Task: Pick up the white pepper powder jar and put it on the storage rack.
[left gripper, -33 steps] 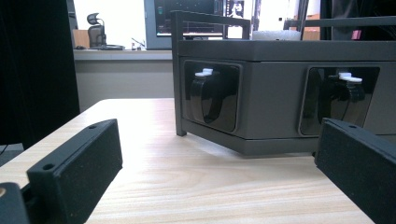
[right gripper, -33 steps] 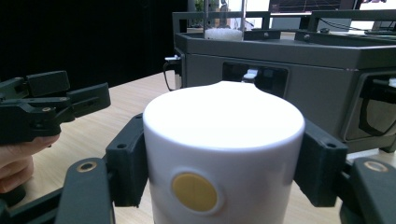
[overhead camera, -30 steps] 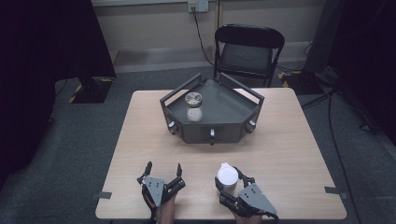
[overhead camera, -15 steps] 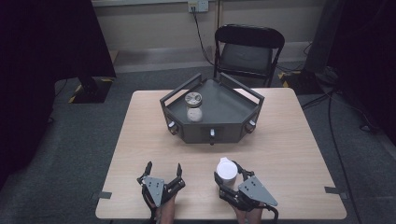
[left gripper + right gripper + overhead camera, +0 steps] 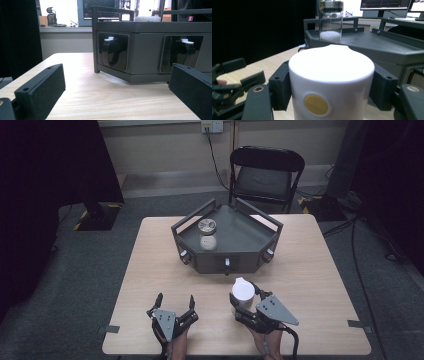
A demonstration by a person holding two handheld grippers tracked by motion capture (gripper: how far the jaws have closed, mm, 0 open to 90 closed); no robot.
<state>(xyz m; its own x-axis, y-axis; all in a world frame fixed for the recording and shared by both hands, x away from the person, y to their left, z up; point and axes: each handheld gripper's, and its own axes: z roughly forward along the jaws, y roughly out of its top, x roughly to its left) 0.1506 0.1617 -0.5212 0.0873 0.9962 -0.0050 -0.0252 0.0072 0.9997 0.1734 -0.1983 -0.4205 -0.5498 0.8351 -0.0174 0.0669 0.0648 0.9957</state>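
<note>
The right gripper [image 5: 243, 301] clamps a white cup [image 5: 242, 291] just in front of the dark tray [image 5: 250, 236]. Its own view reveals a gold disc [image 5: 316, 104], possibly a sticker, on the cup. The left gripper [image 5: 175, 303], jaws apart and empty, sits before the tray, where a jar [image 5: 207, 234] stands.

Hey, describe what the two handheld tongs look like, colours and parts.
Both the left tongs and the right tongs are black, each topped by a grey three-cornered plate with small dark holes. Their jaws are blocky black bars with screw holes. A black cable trails from the right one.
</note>
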